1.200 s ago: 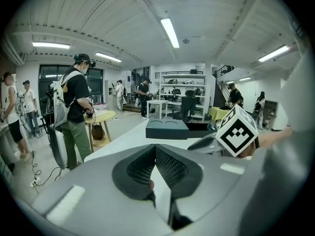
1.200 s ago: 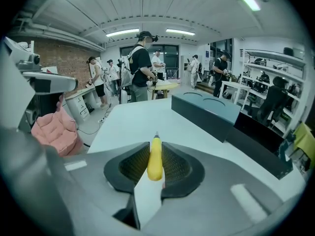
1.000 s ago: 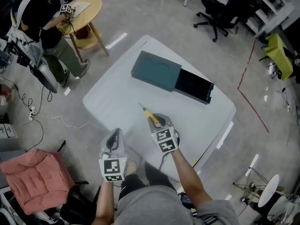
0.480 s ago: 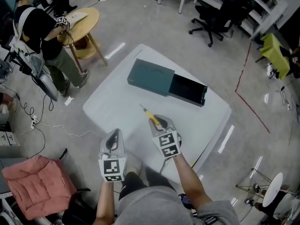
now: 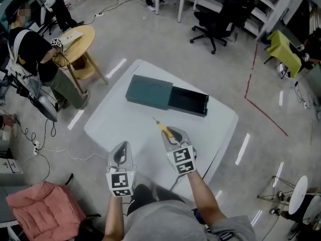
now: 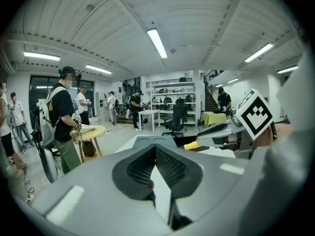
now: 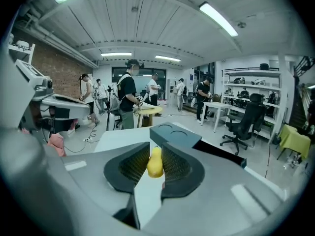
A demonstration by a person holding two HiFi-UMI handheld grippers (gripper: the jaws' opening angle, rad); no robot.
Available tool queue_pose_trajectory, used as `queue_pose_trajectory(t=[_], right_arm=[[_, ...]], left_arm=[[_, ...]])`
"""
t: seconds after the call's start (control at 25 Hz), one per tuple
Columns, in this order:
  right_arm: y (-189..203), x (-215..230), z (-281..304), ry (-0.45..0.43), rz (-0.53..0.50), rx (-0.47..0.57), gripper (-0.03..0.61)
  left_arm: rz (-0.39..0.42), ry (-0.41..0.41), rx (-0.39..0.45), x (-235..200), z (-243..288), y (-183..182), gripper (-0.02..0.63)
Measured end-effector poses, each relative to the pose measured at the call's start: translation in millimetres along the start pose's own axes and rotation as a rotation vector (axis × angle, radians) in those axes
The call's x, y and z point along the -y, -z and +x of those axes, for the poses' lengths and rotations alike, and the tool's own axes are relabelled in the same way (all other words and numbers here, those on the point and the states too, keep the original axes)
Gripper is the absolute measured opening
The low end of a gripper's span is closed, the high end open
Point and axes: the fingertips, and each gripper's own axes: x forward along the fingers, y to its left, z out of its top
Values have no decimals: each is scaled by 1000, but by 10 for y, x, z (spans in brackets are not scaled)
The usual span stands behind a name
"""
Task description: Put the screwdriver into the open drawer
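Observation:
On the white table point(image 5: 115, 119) lies a dark teal drawer cabinet point(image 5: 149, 92), its open drawer point(image 5: 189, 103) pulled out to the right and looking empty. My right gripper point(image 5: 170, 134) is above the table in front of the drawer, shut on the screwdriver point(image 5: 162, 126). Its yellow handle point(image 7: 155, 165) is clamped between the pads, and the thin shaft points toward the cabinet point(image 7: 174, 134). My left gripper point(image 5: 122, 145) hovers at the table's near edge, jaws shut and empty. In the left gripper view the tips of my left gripper point(image 6: 155, 150) meet.
A person stands by a round wooden table point(image 5: 75, 36) at far left. A black office chair point(image 5: 215, 26) and a white desk stand beyond the table. A pink cloth point(image 5: 45, 210) lies at lower left. Red tape point(image 5: 256, 84) marks the floor at right.
My right gripper has risen with the screwdriver still clamped in it. The left gripper has also lifted a little. The head view has shifted, so the table sits lower and farther left.

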Motion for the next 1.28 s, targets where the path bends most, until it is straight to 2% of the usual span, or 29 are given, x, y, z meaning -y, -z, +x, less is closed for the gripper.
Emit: queue_pose_trajectory(t=[0.52,0.96,1.28], right_arm=[[-41,441,-474,124,29,49,77],[-163,806,-740,238,62,89,77],[-211,1062,-716,303,100,88,77]], left_arm=[[32,106,34,458,193,-183,12],[79,243,71,824,485,-441,11],[104,338,61,980,797,-518,11]])
